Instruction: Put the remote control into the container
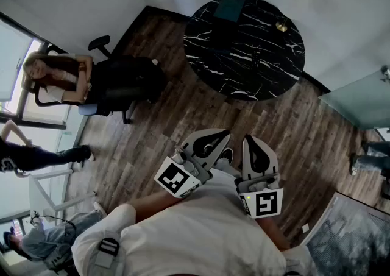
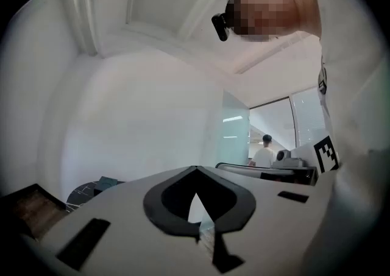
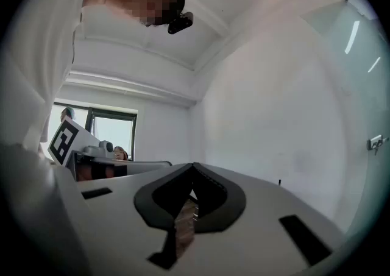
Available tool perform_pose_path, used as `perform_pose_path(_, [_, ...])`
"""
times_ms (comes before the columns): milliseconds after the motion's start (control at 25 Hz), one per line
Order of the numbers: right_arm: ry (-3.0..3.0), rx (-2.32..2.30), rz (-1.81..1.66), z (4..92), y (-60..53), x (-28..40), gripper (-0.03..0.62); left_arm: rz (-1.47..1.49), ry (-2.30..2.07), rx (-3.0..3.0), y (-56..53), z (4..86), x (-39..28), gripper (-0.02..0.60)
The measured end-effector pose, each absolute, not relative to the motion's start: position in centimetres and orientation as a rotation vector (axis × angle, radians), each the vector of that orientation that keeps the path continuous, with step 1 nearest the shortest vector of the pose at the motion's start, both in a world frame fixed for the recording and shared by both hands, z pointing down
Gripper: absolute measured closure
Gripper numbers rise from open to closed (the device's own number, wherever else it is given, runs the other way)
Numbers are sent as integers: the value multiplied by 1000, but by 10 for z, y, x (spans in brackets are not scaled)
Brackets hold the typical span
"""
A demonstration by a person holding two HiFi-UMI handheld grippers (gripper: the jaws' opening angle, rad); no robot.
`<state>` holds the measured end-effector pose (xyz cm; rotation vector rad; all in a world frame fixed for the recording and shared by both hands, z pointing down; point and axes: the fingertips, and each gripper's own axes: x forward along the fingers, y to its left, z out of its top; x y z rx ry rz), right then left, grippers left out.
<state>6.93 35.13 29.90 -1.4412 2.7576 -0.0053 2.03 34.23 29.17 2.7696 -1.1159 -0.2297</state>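
The wooden floor (image 1: 152, 116) fills most of the head view. Your own white shirt (image 1: 201, 238) covers the lower part, so your hands are hidden. The one round worktop (image 1: 268, 80), of black marble with white veins, stands well apart from you at the top. At the left there are three persons: one seated person (image 1: 61, 80) on an office chair, and two others cut off by the picture edge. At the right edge only a pair of legs (image 1: 370, 162) shows. You hold two tongs close before your chest, the left tongs (image 1: 224, 134) and the right tongs (image 1: 248, 138). Each pair is pressed together at the tips with nothing between them. One dark green container (image 1: 230, 8) sits at the far rim of the worktop. The remote control (image 1: 256, 60) seems to be the slim dark bar near the middle of the worktop, but it is hard to make out against the black stone. One small brass-coloured thing (image 1: 281, 25) is too small to tell.
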Motion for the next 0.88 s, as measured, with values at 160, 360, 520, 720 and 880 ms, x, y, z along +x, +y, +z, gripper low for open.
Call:
perform_pose_path(160, [2760, -1452, -28, 304, 348, 84, 586, -226, -1114, 2774, 338, 293, 33, 575])
perform_pose_path(360, [2739, -1453, -42, 303, 345, 112, 585, -204, -1119, 2775, 336, 293, 58, 575])
perform_pose_path(520, [2727, -1435, -55, 304, 342, 139, 585, -204, -1138, 2783, 333, 292, 83, 575])
perform_pose_path(720, [2699, -1451, -94, 311, 341, 169, 585, -181, -1140, 2788, 333, 297, 110, 575])
perform_pose_path(880, [2696, -1455, -113, 317, 338, 186, 585, -154, -1137, 2784, 328, 303, 125, 575])
